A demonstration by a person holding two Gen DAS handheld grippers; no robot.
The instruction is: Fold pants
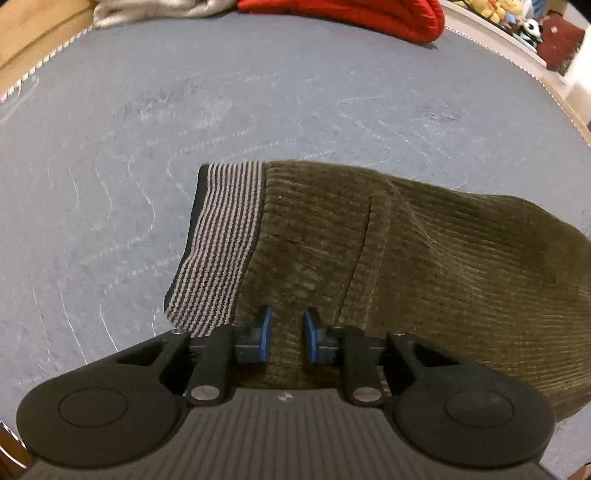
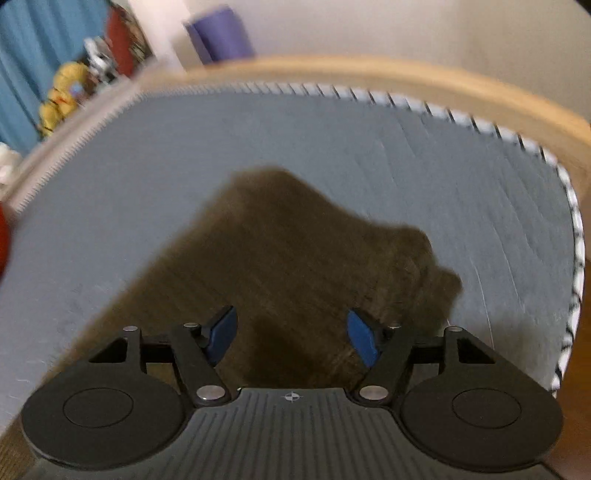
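Olive-brown corduroy pants (image 1: pixel 369 240) lie flat on a grey-blue quilted mattress (image 1: pixel 147 129), their grey-and-black striped waistband (image 1: pixel 218 247) at the left end. My left gripper (image 1: pixel 287 334) points down at the near edge of the pants just right of the waistband. Its blue pads (image 1: pixel 265 332) stand a narrow gap apart with corduroy showing between them, and I see no pinch. In the blurred right wrist view the pants (image 2: pixel 295 240) spread below my right gripper (image 2: pixel 291 334), whose jaws stand wide apart above the cloth with nothing gripped.
A red garment (image 1: pixel 351 14) and a beige cloth (image 1: pixel 159 9) lie at the mattress's far edge. A wooden bed frame (image 2: pixel 406 74) rims the mattress (image 2: pixel 332 140). Plush toys (image 2: pixel 62 96) and a purple roll (image 2: pixel 221 37) sit beyond it.
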